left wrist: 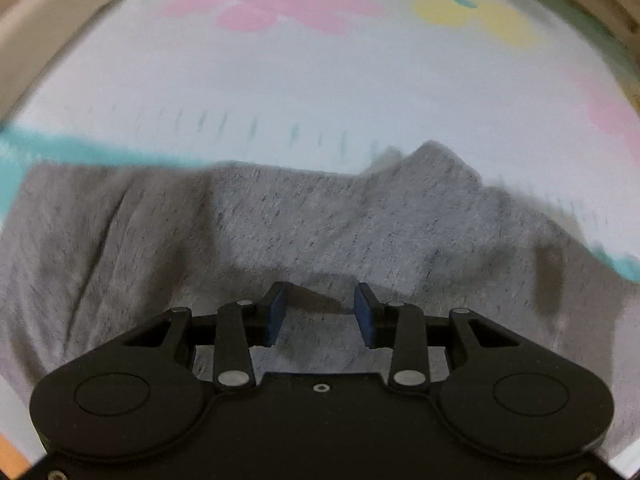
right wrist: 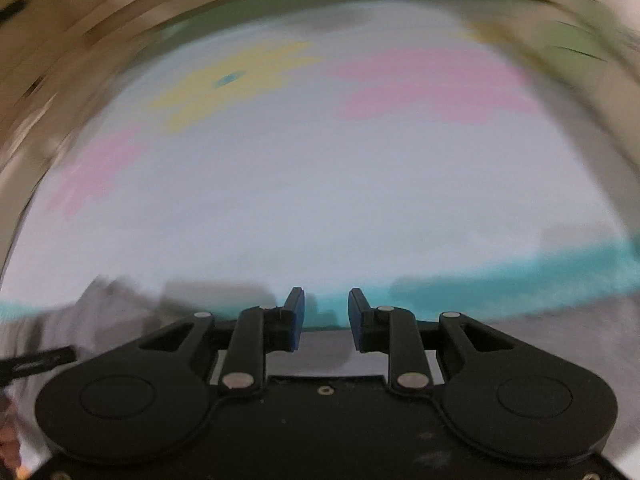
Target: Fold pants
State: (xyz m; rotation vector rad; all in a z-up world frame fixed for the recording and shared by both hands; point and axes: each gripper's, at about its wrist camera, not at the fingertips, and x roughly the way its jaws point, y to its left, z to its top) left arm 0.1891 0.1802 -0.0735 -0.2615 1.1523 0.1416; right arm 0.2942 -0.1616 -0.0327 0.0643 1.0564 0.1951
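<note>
Grey heathered pants [left wrist: 304, 224] lie rumpled on a pale mat, filling the lower half of the left wrist view, with a raised fold peak at the upper right. My left gripper [left wrist: 320, 296] is open and empty, just above the grey fabric. In the blurred right wrist view the pants [right wrist: 120, 308] show as grey cloth at the lower left and lower right. My right gripper [right wrist: 326, 300] is open and empty, over the mat's teal stripe at the pants' edge.
The pale mat [left wrist: 320, 88] has pink and yellow flower shapes [left wrist: 464, 8] and a teal stripe [left wrist: 80, 152]. It also shows in the right wrist view [right wrist: 320, 200]. A beige floor or wall [left wrist: 36, 12] lies beyond the mat's edge. A dark object [right wrist: 36, 362] is at the left.
</note>
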